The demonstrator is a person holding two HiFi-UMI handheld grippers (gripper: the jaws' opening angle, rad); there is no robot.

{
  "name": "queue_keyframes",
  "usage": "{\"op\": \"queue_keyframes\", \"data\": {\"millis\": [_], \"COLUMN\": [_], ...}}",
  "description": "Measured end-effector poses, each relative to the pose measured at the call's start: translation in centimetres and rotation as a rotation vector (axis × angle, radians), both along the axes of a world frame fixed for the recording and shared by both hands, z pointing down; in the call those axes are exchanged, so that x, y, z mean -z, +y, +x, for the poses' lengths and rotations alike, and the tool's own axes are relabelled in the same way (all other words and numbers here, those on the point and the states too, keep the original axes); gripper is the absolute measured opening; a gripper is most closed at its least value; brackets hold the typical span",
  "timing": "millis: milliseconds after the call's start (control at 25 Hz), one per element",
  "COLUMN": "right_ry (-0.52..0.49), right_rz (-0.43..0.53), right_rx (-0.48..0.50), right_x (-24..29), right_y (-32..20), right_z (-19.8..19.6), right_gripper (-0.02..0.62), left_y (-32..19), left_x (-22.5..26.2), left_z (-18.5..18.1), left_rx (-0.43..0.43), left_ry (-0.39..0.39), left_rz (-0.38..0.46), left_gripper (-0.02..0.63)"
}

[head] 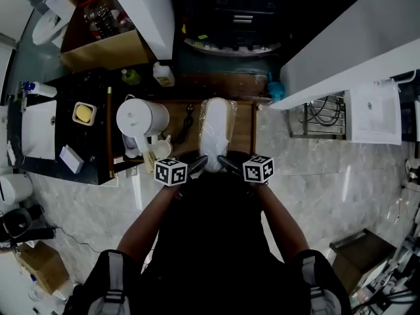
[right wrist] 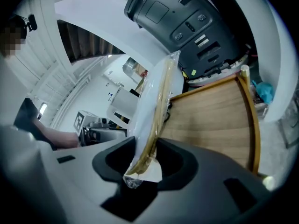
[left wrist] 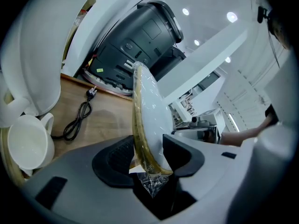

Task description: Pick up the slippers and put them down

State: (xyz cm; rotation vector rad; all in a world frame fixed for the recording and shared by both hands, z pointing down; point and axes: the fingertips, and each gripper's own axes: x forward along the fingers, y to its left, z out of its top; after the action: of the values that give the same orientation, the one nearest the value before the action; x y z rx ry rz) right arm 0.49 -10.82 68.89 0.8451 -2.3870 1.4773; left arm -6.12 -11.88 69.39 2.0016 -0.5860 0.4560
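While the plastic-wrapped slippers [head: 216, 131] are held over the wooden tray [head: 244, 135], their end at the tray's near edge is clamped by the left gripper [left wrist: 148, 155] and the right gripper [right wrist: 142, 164], both with jaws closed partway onto the wrapping.

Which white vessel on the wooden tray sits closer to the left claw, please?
The small open cup, right beside the left claw; the big kettle stands behind it.

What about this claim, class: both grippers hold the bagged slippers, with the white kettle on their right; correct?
No. The white kettle stands on the left of the bagged slippers, as the head view shows. The left gripper and right gripper do both hold them.
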Motion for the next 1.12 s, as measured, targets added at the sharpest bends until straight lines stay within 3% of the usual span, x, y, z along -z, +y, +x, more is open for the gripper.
{"op": "queue_keyframes", "data": {"millis": [800, 1120], "right_ry": [0.089, 0.160], "right_rz": [-0.151, -0.155], "right_rx": [-0.024, 0.031], "right_x": [-6.9, -9.3], "right_y": [0.4, 0.6], "right_z": [-0.6, -0.2], "right_gripper": [0.143, 0.143], "left_y": [-0.2, 0.4], "left_x": [-6.5, -8.9], "left_z": [-0.4, 0.2], "left_rx": [-0.068, -0.083], "left_ry": [-0.080, -0.105], "left_rz": [-0.122, -0.171], "left_gripper": [0.196, 0.196]}}
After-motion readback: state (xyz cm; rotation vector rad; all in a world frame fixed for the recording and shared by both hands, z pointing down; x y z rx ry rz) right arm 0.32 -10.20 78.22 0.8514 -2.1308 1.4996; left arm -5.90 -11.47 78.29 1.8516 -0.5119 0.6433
